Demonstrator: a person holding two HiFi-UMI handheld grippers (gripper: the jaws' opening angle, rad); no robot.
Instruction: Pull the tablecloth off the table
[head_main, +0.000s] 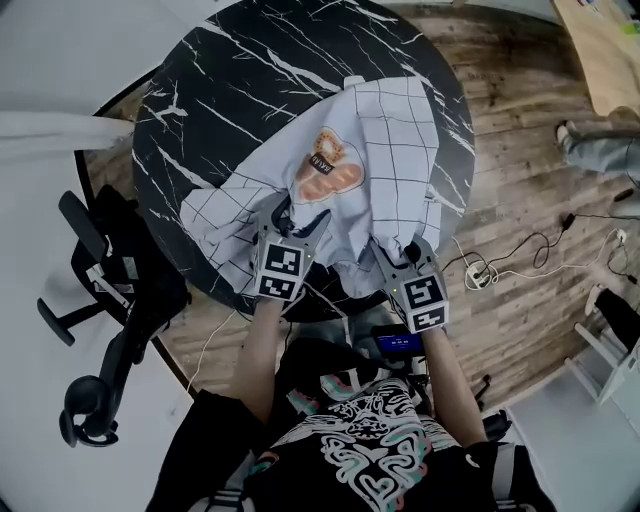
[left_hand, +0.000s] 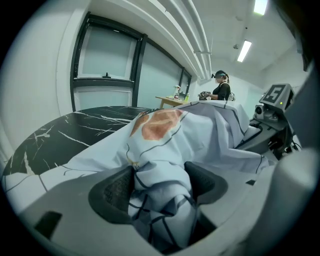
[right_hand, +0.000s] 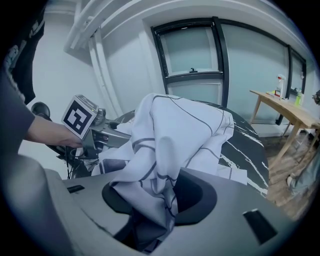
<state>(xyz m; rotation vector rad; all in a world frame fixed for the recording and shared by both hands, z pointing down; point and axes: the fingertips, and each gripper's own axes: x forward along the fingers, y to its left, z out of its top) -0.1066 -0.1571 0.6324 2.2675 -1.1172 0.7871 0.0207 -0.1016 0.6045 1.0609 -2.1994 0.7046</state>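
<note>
A black office chair (head_main: 110, 290) stood just left of the round black marble tabletop (head_main: 230, 80). At the tabletop's near edge the left tool (left_hand: 159, 185) was clenched on a thick bunch of the white grid-lined tablecloth (head_main: 390, 150), both dark pads pressing into the folds with the jaws partly apart around them. The tablecloth lay crumpled over the near right part of the tabletop, its orange print (head_main: 330, 165) facing up, the far left marble bare. Further right along the same edge, the right tool (right_hand: 160, 192) was clenched narrower on another gathered fold, which rose in a peak above it.
</note>
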